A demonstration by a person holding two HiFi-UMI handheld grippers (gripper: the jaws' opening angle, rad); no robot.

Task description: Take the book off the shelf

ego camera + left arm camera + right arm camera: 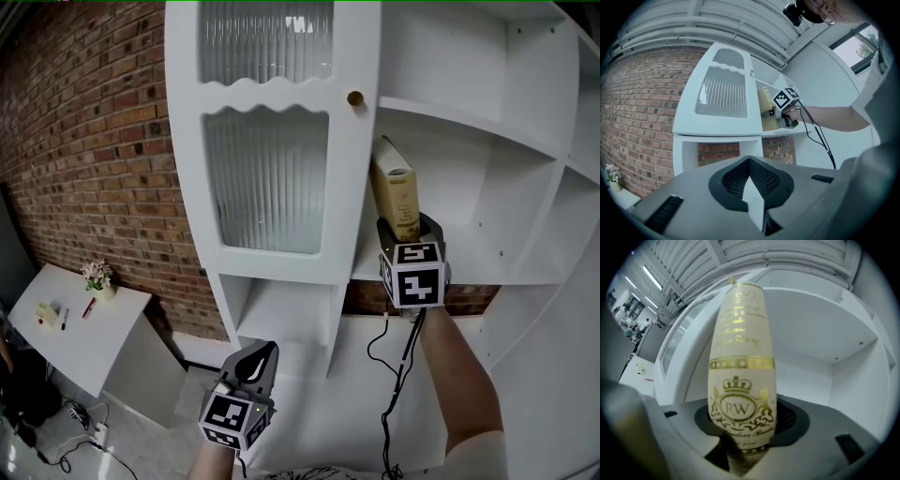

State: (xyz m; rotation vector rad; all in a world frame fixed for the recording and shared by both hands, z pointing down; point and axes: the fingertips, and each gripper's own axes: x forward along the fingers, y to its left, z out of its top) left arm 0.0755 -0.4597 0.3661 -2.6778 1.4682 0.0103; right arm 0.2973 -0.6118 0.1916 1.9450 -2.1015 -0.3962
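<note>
Book, cream spine, gold lettering and crowned crest, on white shelf

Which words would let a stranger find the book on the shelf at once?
Find the tall white shelf unit against the red brick wall. In the open compartment right of its ribbed-glass door stands a cream hardcover book, its lower end between the jaws of the right gripper. It is the only thing visible on those shelves; its spine bears gold lettering and a crowned "RW".
</note>
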